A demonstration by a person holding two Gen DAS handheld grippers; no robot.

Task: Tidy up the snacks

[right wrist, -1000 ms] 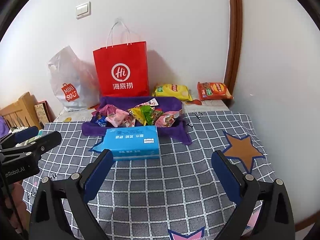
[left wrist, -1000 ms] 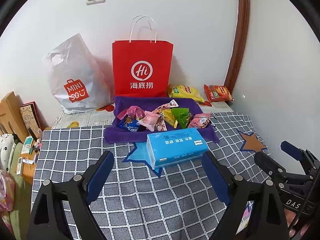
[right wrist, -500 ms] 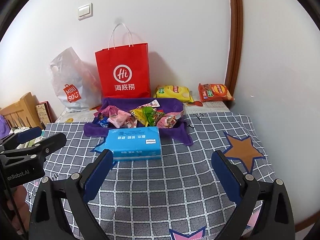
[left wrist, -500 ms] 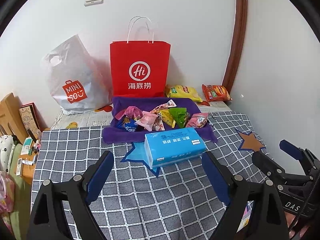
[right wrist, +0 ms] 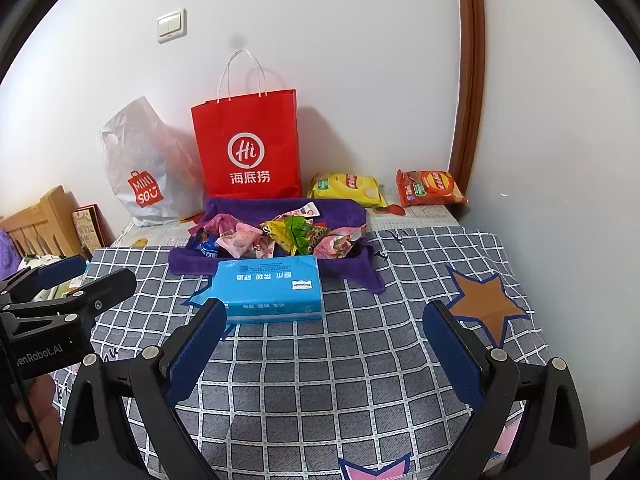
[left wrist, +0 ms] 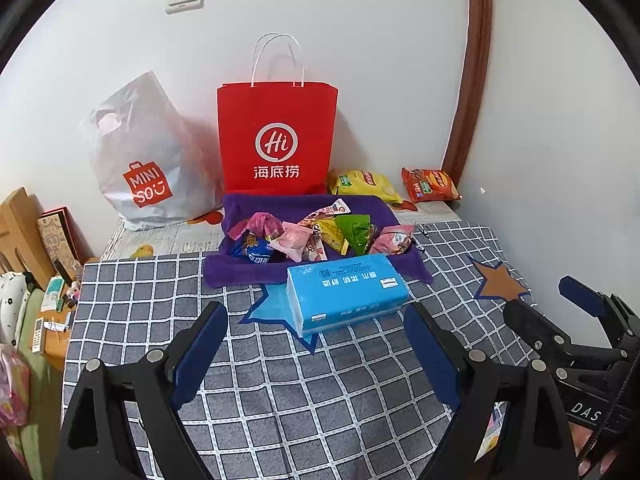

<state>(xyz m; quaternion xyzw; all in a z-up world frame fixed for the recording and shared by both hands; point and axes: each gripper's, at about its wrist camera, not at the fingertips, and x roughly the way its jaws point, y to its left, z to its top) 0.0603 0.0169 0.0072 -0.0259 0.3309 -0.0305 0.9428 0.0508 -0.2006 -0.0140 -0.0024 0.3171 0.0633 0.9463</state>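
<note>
Several small snack packets (left wrist: 320,232) (right wrist: 280,236) lie heaped on a purple cloth (left wrist: 248,272) (right wrist: 188,260) at the back of the checked table. A yellow chip bag (left wrist: 362,184) (right wrist: 346,188) and an orange chip bag (left wrist: 430,184) (right wrist: 430,188) lie by the wall to the right. A blue tissue pack (left wrist: 346,292) (right wrist: 272,288) lies in front of the cloth. My left gripper (left wrist: 316,356) is open and empty, short of the tissue pack. My right gripper (right wrist: 324,356) is open and empty, to the right of the left one.
A red paper bag (left wrist: 276,136) (right wrist: 248,144) and a white MINISO plastic bag (left wrist: 148,156) (right wrist: 148,164) stand against the wall behind the cloth. A wooden headboard (right wrist: 44,220) and clutter are past the table's left edge. A wall (right wrist: 560,160) bounds the right side.
Both grippers have drawn back and risen slightly; the table objects appear a little farther away. Both grippers stay open and empty.
</note>
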